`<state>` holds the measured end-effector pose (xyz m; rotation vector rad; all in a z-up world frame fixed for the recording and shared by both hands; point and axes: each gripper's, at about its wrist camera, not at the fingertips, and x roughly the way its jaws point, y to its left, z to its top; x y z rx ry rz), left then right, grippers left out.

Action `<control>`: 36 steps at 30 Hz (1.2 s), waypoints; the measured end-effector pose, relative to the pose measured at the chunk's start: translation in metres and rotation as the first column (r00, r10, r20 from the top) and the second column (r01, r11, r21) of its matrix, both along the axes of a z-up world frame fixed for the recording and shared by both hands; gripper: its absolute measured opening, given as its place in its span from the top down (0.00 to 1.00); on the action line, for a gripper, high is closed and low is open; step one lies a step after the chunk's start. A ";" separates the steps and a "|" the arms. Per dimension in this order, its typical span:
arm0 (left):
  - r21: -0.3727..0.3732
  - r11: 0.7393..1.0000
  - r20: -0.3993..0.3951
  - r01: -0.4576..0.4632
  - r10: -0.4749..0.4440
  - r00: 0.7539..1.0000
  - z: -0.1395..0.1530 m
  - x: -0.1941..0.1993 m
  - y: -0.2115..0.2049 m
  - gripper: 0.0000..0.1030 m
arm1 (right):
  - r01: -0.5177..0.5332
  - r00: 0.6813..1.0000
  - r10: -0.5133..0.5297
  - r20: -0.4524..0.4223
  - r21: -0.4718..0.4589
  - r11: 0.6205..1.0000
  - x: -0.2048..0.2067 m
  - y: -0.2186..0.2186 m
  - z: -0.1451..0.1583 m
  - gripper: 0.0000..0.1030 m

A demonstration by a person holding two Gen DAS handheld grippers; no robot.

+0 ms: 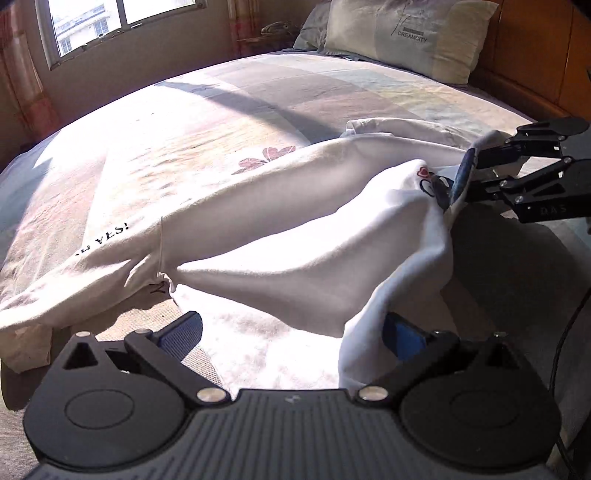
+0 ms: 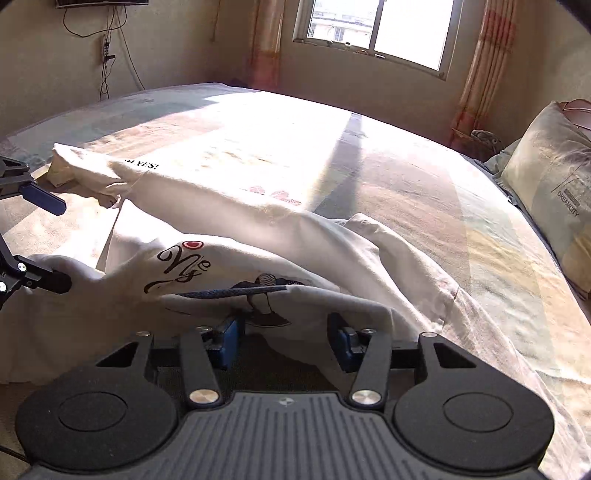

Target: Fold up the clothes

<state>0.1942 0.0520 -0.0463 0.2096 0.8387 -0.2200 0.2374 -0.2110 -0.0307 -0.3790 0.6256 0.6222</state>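
Note:
A white T-shirt [image 1: 280, 236] with a black and red print lies rumpled on the bed; it also shows in the right wrist view [image 2: 229, 236]. My left gripper [image 1: 291, 339] is open, its jaws wide apart, and shirt cloth drapes over its right finger [image 1: 402, 339]. My right gripper [image 2: 284, 343] is open with the shirt's dark collar edge [image 2: 236, 293] lying between its fingers. In the left wrist view the right gripper [image 1: 461, 181] sits at the collar on the right. The left gripper [image 2: 48, 243] shows at the left edge of the right wrist view.
The bed [image 1: 258, 96] has a pastel patterned sheet, brightly sunlit. Pillows [image 1: 406, 37] lie against a wooden headboard [image 1: 535, 55]. A window [image 2: 376, 29] with curtains is on the far wall. A cable [image 1: 561, 350] hangs at the right.

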 end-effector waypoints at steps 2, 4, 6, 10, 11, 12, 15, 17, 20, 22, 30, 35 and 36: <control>-0.002 1.000 0.016 0.004 -0.004 1.000 0.000 0.005 0.002 0.01 | 0.000 1.000 0.000 0.007 -0.013 1.000 0.023 0.010 -0.002 0.46; -0.006 1.000 0.033 -0.002 0.003 0.999 -0.001 0.009 0.003 0.00 | 0.009 1.000 -0.009 -0.011 -0.014 1.000 0.050 0.021 -0.009 0.46; 0.027 0.999 0.037 -0.021 0.020 0.999 -0.005 0.013 0.003 0.01 | 0.016 0.999 -0.016 -0.048 -0.009 1.000 0.076 0.032 -0.018 0.46; 0.099 0.993 0.013 -0.058 0.057 0.998 -0.020 0.027 0.006 0.00 | 0.040 0.993 -0.040 -0.110 -0.002 0.999 0.101 0.040 -0.028 0.45; 0.095 0.993 0.003 -0.069 0.069 0.998 -0.022 0.028 0.007 0.00 | 0.046 0.991 -0.045 -0.123 0.005 0.999 0.104 0.041 -0.029 0.45; 0.089 0.993 -0.004 -0.074 0.075 0.997 -0.021 0.027 0.008 0.00 | 0.054 0.990 -0.052 -0.132 0.013 0.998 0.104 0.039 -0.029 0.45; 0.078 0.994 0.021 -0.075 0.074 0.997 -0.011 0.013 0.007 0.00 | 0.065 0.992 -0.058 -0.116 0.057 0.996 0.077 0.020 -0.011 0.43; 0.073 0.995 0.043 -0.068 0.065 0.997 -0.002 0.000 0.004 0.00 | 0.057 0.994 -0.047 -0.101 0.094 0.994 0.051 0.001 0.004 0.37; 0.070 0.997 0.073 -0.033 0.028 0.997 0.013 -0.025 -0.003 0.01 | 0.059 0.990 -0.041 -0.137 0.131 0.990 0.018 -0.030 0.014 0.35; 0.062 0.998 0.076 0.000 -0.005 0.997 0.019 -0.040 -0.010 0.00 | 0.079 0.981 -0.047 -0.188 0.165 0.983 0.002 -0.050 0.014 0.35; 0.051 0.996 0.013 0.073 -0.074 0.997 0.011 -0.083 -0.037 0.01 | 0.194 0.930 -0.041 -0.365 0.392 0.899 -0.018 -0.091 -0.001 0.35; 0.091 0.981 -0.044 0.173 -0.170 0.984 -0.009 -0.094 -0.049 0.01 | 0.226 0.910 -0.008 -0.414 0.479 0.848 -0.002 -0.078 -0.014 0.36; 0.104 0.975 -0.054 0.197 -0.192 0.980 -0.013 -0.096 -0.052 0.01 | 0.232 0.908 -0.009 -0.419 0.483 0.844 0.003 -0.073 -0.018 0.37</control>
